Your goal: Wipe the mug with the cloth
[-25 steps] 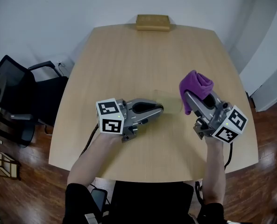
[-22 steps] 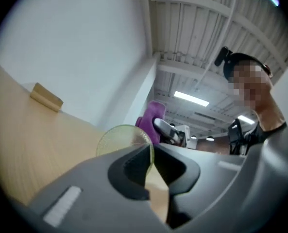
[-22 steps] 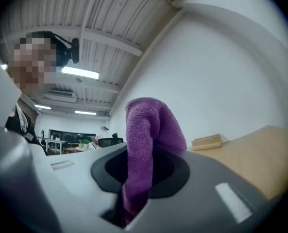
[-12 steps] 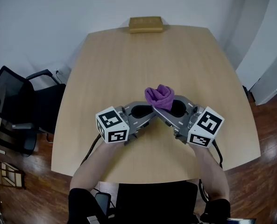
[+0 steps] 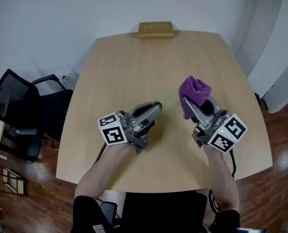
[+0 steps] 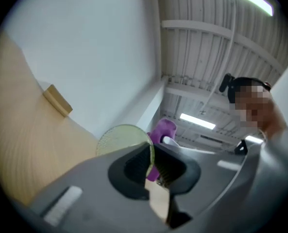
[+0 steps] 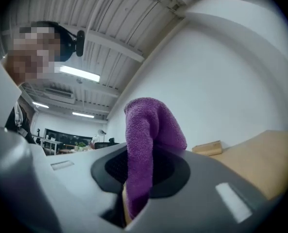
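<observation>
My left tool point(image 5: 157, 106) clamps the mug point(image 6: 120, 138) wall; right tool point(image 5: 186, 101) clamps cloth point(image 5: 195, 88). Wiping step, I judge, cloth off mug. Next: bring them together.

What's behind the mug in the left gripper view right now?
The purple cloth rises behind the translucent mug, which the left gripper grips by its wall. The cloth's lower part is hidden behind the jaws.

Your purple terry cloth point(image 7: 146, 130) pokes up, bunched, from your right hand-held gripper point(image 7: 136, 171); the see-through yellowish mug point(image 6: 120, 138) is pinched by its wall in your left hand-held gripper point(image 6: 151, 163).
</observation>
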`<state>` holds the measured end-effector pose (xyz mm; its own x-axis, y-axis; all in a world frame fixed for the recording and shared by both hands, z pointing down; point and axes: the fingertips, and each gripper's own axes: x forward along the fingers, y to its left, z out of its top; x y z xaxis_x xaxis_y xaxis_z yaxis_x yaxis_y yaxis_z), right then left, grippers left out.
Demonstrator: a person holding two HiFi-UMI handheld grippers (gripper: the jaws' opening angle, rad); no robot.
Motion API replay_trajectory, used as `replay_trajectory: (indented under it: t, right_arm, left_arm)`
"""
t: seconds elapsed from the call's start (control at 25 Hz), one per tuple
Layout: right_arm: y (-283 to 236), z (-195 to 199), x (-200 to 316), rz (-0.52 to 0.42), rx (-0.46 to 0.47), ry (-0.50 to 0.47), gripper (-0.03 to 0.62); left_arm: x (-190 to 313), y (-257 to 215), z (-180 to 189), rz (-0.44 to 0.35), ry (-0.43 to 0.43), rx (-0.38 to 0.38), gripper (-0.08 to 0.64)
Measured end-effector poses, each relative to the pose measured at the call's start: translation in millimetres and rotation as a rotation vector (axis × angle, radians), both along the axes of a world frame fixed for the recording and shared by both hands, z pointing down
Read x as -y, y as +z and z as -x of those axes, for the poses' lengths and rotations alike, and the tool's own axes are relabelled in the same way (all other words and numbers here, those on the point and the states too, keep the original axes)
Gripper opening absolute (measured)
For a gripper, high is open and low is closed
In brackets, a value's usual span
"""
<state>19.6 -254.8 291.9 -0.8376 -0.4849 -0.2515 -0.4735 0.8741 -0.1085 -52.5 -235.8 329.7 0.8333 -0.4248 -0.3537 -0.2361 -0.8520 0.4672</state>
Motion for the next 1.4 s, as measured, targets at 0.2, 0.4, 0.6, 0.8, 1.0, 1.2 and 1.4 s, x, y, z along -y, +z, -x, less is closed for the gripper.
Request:
replay_trajectory:
  t: [0.2, 0.4, 0.6, 0.8, 1.0, 1.2, 1.4]
  right_arm:
    - [12, 55, -38, -0.043, -0.062, -0.185, 0.061]
    - [-22, 22, -43, 0.052, 0.296, -0.425, 0.060]
    - [-14, -36, 7, 0.316, 0.719, -0.421, 0.060]
    - [-6, 7, -13, 0.426, 0.750, -0.640, 0.057]
    - [32, 60, -31, 0.509, 0.484, -0.650, 0.055]
    - [41, 53, -22, 0.505, 0.354, -0.564, 0.057]
    - [-26, 9, -40, 0.103, 0.426, -0.509, 0.055]
  left_arm:
    - [-11, -3, -12, -0.030, 0.033, 0.013, 0.049]
    - [-13, -40, 25, -0.055, 0.087, -0.362, 0.044]
    - [-24, -61, 60, -0.129, 0.111, -0.613, 0.044]
    - [-45, -70, 42, -0.211, 0.197, -0.574, 0.043]
    - [-67, -79, 26, -0.269, 0.305, -0.537, 0.049]
    - [-68, -78, 25, -0.281, 0.294, -0.537, 0.043]
    - [-53, -81, 46, -0.280, 0.192, -0.572, 0.043]
